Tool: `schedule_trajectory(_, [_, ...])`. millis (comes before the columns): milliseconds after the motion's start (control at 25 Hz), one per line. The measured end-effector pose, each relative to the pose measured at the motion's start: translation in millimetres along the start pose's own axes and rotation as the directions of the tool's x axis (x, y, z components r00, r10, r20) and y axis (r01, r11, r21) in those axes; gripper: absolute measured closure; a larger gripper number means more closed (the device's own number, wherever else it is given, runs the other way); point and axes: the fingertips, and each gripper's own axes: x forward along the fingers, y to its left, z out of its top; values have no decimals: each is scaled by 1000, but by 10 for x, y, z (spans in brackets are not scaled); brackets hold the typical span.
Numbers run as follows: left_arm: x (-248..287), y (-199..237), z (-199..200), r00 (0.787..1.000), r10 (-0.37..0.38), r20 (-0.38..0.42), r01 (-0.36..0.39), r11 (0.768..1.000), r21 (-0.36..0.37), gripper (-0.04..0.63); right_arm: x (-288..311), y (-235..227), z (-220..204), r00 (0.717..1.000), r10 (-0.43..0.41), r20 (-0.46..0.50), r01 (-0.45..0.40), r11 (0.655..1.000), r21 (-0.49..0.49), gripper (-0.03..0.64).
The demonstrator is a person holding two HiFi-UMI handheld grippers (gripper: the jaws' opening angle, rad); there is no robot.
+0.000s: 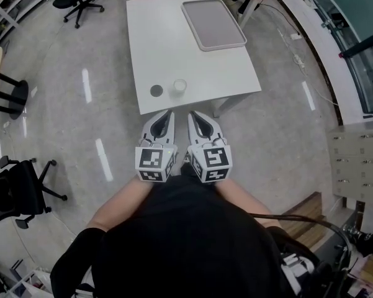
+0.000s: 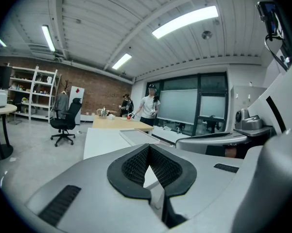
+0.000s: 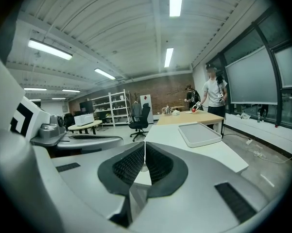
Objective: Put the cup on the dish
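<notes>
Grey dish (head view only); cup just beside.

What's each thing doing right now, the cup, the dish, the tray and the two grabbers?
dish: flat on the table, nothing on it.
cup: upright on the table, beside the dish, not on it.
tray: lying flat, nothing in it.
left gripper: shut, holding nothing.
right gripper: shut, holding nothing.

The cup is a small pale one, standing upright near the front edge of the white table. The dish is a little dark round disc lying flat just left of it (close, not touching).
</notes>
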Motion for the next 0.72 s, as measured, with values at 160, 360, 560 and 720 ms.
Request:
schedule_trajectory(160, [202,25,-9,1000,-5,-7,5,1000,6,589,164,-162,-23,1000,14,-14,-14,1000,5,603])
schedule_trajectory(360, [502,67,15,999,31,-14,-30,999,18,589,345,-461,33,1000,25,-17,-25,1000,12,603])
schedule_trajectory(560, [782,64,-16,998,57,-39,-56,998,12,589,462,-726,54,998,54,-20,-54,998,14,603])
schedule_trajectory(720, [960,49,-42,995,81,-54,-81,997,4,589,585,-895,68,996,83,-26,-82,996,17,603])
